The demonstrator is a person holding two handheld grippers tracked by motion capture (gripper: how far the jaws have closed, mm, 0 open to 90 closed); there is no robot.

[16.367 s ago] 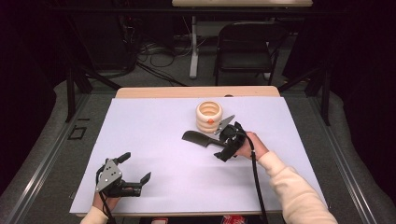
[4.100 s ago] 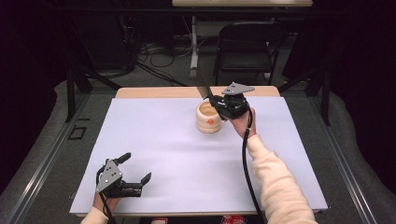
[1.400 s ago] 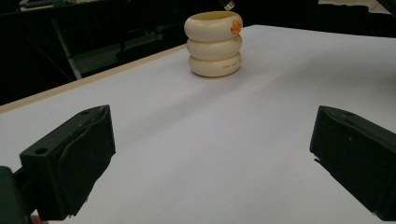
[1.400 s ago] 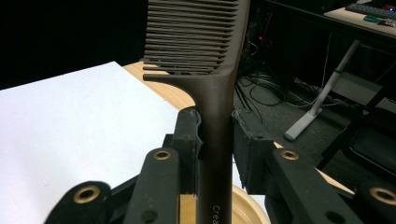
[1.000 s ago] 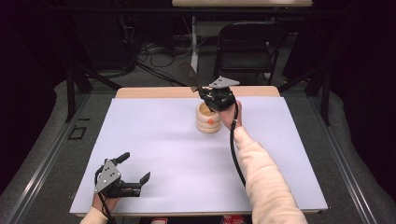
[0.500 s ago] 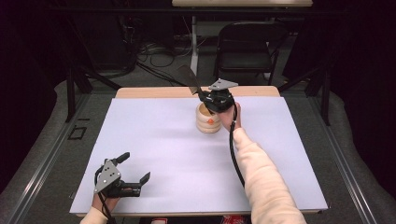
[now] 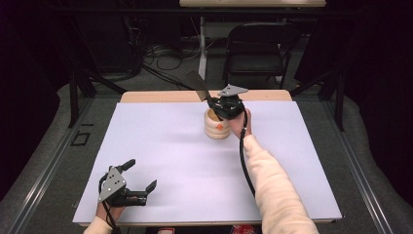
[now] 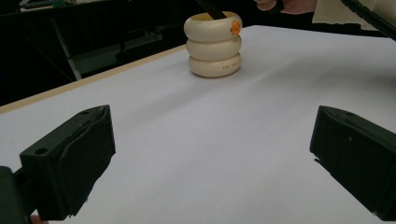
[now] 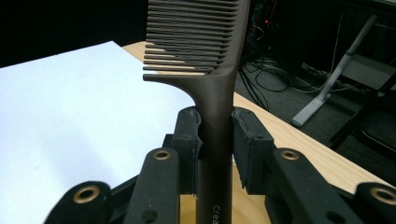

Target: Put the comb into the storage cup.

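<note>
The right tongs (image 9: 215,140) pinch a dark comb (image 9: 208,70) by its handle, teeth upward, the handle's lower end dipping into the cream ringed holder (image 7: 217,126) at the worktop's (image 7: 160,146) far edge. The left tongs (image 7: 139,178) rest spread, well apart at the near corner.

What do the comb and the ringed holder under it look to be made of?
The comb looks like moulded plastic, dark brown and matte: even colour, thin uniform teeth, pale lettering printed on the handle. The holder could be glazed ceramic or smooth plastic; its cream stacked rings carry a soft sheen, with a small orange dot near the rim. The look alone leaves that open.
</note>
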